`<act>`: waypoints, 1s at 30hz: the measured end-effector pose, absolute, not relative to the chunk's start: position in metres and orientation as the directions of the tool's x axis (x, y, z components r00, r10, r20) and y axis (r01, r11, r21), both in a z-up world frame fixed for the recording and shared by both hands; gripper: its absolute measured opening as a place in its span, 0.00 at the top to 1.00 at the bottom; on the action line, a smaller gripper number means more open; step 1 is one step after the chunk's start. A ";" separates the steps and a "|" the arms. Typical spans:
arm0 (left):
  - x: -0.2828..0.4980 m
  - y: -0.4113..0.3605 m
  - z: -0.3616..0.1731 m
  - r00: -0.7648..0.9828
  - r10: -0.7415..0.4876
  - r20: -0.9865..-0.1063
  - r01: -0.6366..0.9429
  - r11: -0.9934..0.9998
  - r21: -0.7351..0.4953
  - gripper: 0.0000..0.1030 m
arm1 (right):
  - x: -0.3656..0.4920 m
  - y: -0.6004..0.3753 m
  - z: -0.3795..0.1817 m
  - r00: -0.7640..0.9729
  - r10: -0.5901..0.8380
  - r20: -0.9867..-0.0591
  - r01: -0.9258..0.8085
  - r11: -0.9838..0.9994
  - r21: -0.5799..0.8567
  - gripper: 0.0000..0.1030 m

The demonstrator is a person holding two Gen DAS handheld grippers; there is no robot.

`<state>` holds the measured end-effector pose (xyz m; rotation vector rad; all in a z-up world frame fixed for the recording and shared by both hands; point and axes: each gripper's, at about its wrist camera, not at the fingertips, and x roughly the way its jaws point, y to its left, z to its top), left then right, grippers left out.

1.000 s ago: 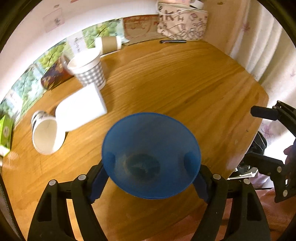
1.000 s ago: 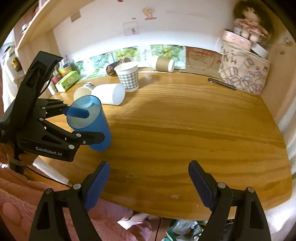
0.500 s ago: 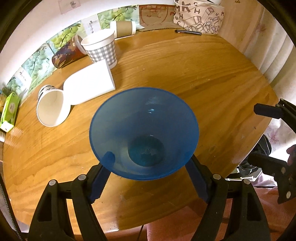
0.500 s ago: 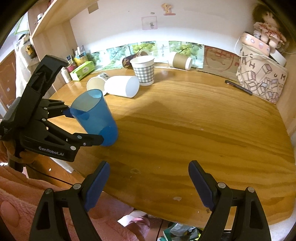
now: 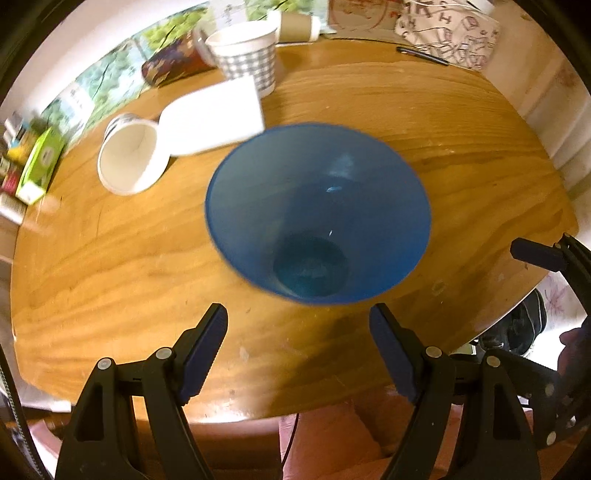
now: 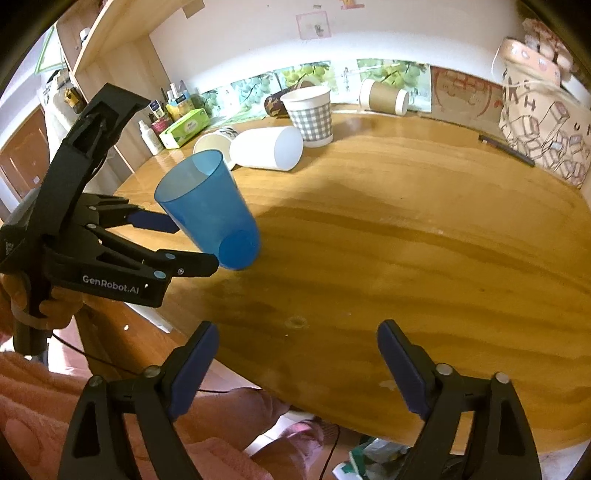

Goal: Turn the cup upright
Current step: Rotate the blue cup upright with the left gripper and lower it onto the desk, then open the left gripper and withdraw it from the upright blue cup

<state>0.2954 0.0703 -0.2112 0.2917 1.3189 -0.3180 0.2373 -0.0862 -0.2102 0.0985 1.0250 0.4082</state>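
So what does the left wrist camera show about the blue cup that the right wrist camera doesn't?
Left wrist only: the translucent blue plastic cup seen from above, mouth open, empty, beyond the open left tongs.
Right wrist only: its side, standing on the wooden table, leaning a little, and the open right tongs.
Both: the grey checked paper cup standing upright.

Home room, wooden table (image 6: 406,240), doll (image 6: 543,40), toiletries shelf (image 6: 110,22)

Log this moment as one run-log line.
left hand-held gripper: open, behind blue cup | cup: mouth up, on table | right hand-held gripper: open, holds nothing
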 end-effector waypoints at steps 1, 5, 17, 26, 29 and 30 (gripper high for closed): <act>0.294 0.072 -0.212 0.211 -0.058 -0.976 0.378 0.926 0.026 0.20 | 0.238 -0.086 -0.211 0.446 0.385 -0.808 -0.289 0.916 0.277 0.04; 0.286 0.084 -0.216 0.177 -0.033 -0.984 0.339 0.940 0.029 0.20 | 0.247 -0.084 -0.215 0.428 0.407 -0.807 -0.304 0.906 0.296 0.04; 0.263 0.155 -0.214 0.161 0.019 -0.987 0.141 0.989 0.043 0.20 | 0.262 -0.049 -0.193 0.451 0.405 -0.796 -0.314 0.906 0.283 0.04; 0.250 0.211 -0.167 0.283 0.031 -0.959 -0.001 0.999 0.032 0.20 | 0.243 -0.010 -0.151 0.512 0.388 -0.766 -0.283 0.918 0.276 0.04; 0.243 0.219 -0.146 0.346 0.044 -0.937 -0.010 0.999 0.043 0.20 | 0.231 0.002 -0.129 0.548 0.374 -0.748 -0.271 0.926 0.264 0.04; 0.241 0.220 -0.139 0.366 0.046 -0.930 -0.011 0.999 0.046 0.20 | 0.228 0.004 -0.122 0.562 0.367 -0.741 -0.264 0.929 0.259 0.04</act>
